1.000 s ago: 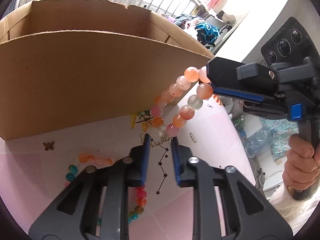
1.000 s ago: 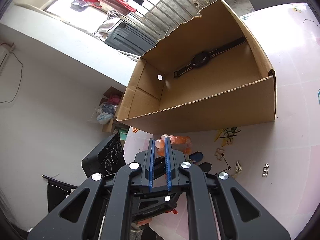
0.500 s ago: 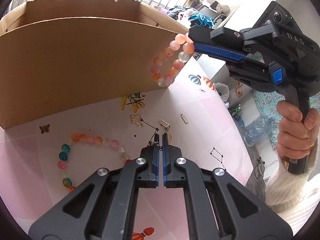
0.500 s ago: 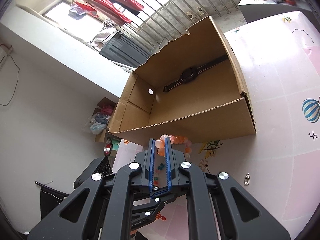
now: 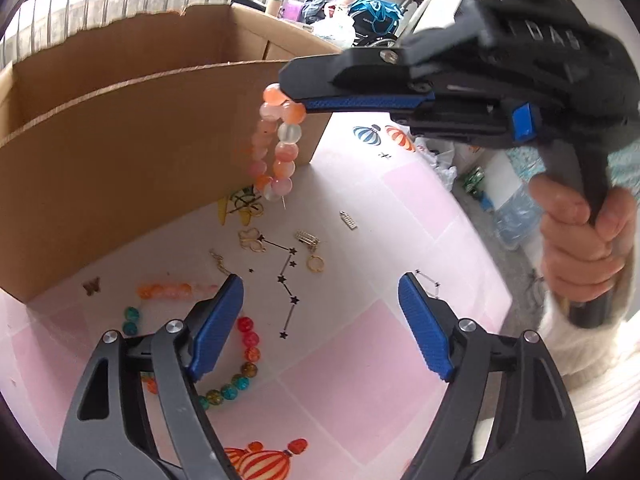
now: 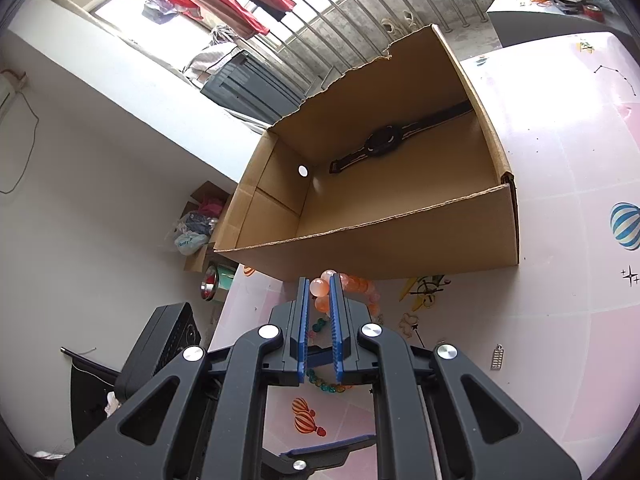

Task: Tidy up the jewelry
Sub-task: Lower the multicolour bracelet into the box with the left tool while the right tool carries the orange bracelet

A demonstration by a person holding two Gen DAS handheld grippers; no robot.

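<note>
A peach-and-white bead bracelet (image 5: 278,142) dangles from the right gripper (image 5: 296,100), whose jaws are clenched on its top beads, just in front of the near wall of an open cardboard box (image 5: 120,152) on the pink counter (image 5: 360,360). The left gripper (image 5: 320,320) stands over the counter with its jaws spread wide, having just been opening, and nothing between them. Below it lie a second bracelet of multicoloured beads (image 5: 236,376), partly hidden behind the left jaw, a gold ring (image 5: 315,263), a gold flower charm (image 5: 251,239), a butterfly charm (image 5: 91,285) and a small silver charm (image 5: 348,220). A black watch (image 6: 384,140) rests inside the box in the right wrist view. Blurred letters on the right gripper's housing appear to read "DAS"; no other writing is legible. A hand (image 5: 580,240) in a white fuzzy sleeve (image 5: 592,368) grips the right handle. Hot-air balloon prints (image 5: 260,460) decorate the counter, cut off at the frame edge.
</note>
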